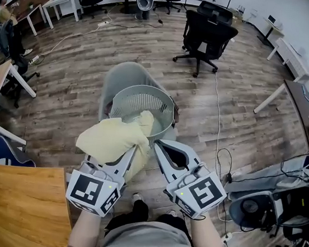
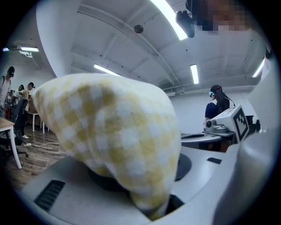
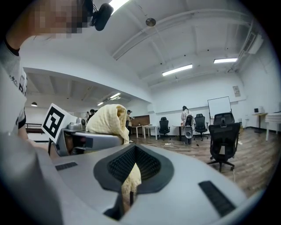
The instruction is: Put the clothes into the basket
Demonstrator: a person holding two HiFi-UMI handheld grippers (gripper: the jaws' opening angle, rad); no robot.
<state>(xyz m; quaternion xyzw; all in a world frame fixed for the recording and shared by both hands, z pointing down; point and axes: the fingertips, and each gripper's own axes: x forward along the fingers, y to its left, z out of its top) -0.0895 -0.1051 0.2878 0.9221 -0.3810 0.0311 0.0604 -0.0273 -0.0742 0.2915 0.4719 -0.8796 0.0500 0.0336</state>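
Jointly, left gripper point(image 1: 127, 158), right gripper point(image 1: 163, 148) clenching cloth point(image 1: 113, 138) at basket point(image 1: 141, 88) rim, bare floor point(image 1: 71, 86) around

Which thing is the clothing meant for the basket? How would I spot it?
Find the round slatted basket on the grey chair in mid-floor. At its near rim bulges a pale yellow checked cloth, pinched by the left claw. It is the only soft, yellow thing there.

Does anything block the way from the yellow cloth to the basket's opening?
Nothing visible does. The yellow cloth, pinched by the left claw and the right claw, hangs right at the near rim of the basket, whose mouth is open with no lid or object across it.
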